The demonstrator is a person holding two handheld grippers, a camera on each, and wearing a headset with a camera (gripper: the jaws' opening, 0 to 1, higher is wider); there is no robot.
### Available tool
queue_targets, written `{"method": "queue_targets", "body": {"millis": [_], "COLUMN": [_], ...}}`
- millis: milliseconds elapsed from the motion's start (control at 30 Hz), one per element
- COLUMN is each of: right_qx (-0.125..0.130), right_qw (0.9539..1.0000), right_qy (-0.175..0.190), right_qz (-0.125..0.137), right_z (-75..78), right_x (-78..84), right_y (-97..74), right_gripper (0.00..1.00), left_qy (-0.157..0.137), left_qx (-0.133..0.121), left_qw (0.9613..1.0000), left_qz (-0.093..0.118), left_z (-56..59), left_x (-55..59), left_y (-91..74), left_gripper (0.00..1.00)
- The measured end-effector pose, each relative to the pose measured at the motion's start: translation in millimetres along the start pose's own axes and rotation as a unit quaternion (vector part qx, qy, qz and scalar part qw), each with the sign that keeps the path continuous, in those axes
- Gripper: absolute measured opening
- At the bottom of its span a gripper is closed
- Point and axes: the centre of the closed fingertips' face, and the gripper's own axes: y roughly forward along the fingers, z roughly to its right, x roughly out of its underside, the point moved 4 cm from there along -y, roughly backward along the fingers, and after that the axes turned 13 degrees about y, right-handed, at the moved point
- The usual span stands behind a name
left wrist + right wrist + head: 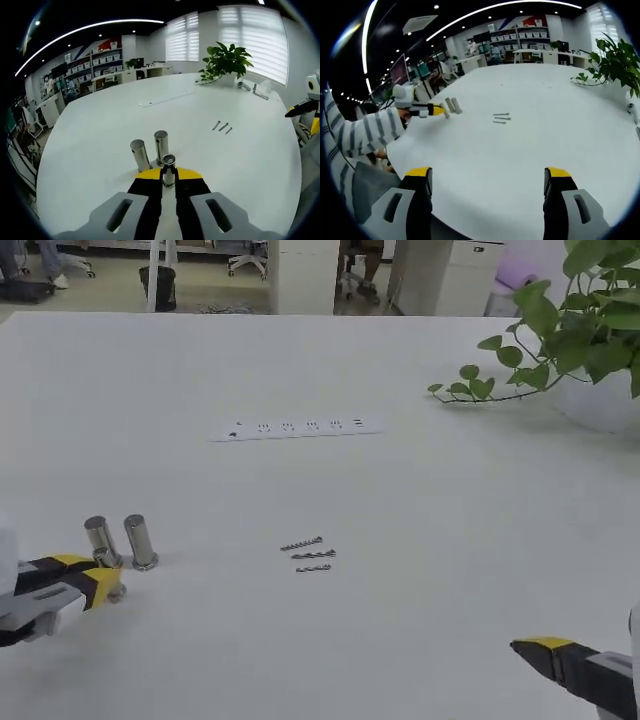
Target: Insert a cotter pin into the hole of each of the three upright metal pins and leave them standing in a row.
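1. The white table (420, 540) gives us open room; the work sits at its near left.
2. Our right gripper (487, 177) hangs spread and empty at the near edge, free for the next pickup.
3. Our left gripper (168, 175) is clenched on the third metal pin (168, 162), steadying it upright, we judge, just beside the two standing pins (140, 540).
4. Three cotter pins (308, 554) lie together mid-table, well apart from the metal pins, none inserted yet.

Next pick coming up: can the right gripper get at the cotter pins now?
Probably yes: the right gripper is open, and bare table lies between it and the cotter pins; the left gripper is well aside.
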Motion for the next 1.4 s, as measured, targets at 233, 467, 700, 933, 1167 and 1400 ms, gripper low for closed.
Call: {"method": "queue_targets", "body": {"millis": [233, 467, 700, 933, 1167, 1400], "right_qx": [-0.007, -0.015, -0.019, -0.027, -0.032, -0.045], "right_qw": [1.0, 0.9999, 0.9998, 0.9994, 0.9994, 0.9985], "right_qy": [0.002, 0.001, 0.003, -0.001, 0.003, 0.029], "right_qz": [-0.001, -0.003, 0.0, -0.021, -0.013, 0.007], "right_z": [-3.4, -7.1, -6.9, -5.3, -4.6, -4.9], "right_x": [4.1, 6.1, 5.8, 13.4, 11.2, 6.4], "right_y": [1.3, 2.8, 2.7, 3.4, 2.4, -0.5], "right_gripper": [0.93, 0.93, 0.93, 0.86, 0.86, 0.87], "left_qy": [0.023, 0.043, 0.048, 0.041, 0.044, 0.043], "left_qx": [0.05, 0.106, 0.127, 0.148, 0.151, 0.156], "left_qw": [0.9982, 0.993, 0.9904, 0.9879, 0.9875, 0.9868], "left_qz": [0.024, 0.03, 0.027, 0.018, 0.011, -0.005], "left_z": [24.9, 65.5, 92.1, 107.5, 109.8, 115.2], "left_x": [-13.8, -23.1, -23.9, -20.0, -16.6, -7.0], "left_y": [-22.5, -28.2, -22.7, -15.3, -12.9, -12.8], "left_gripper": [0.06, 0.07, 0.07, 0.07, 0.07, 0.07]}}
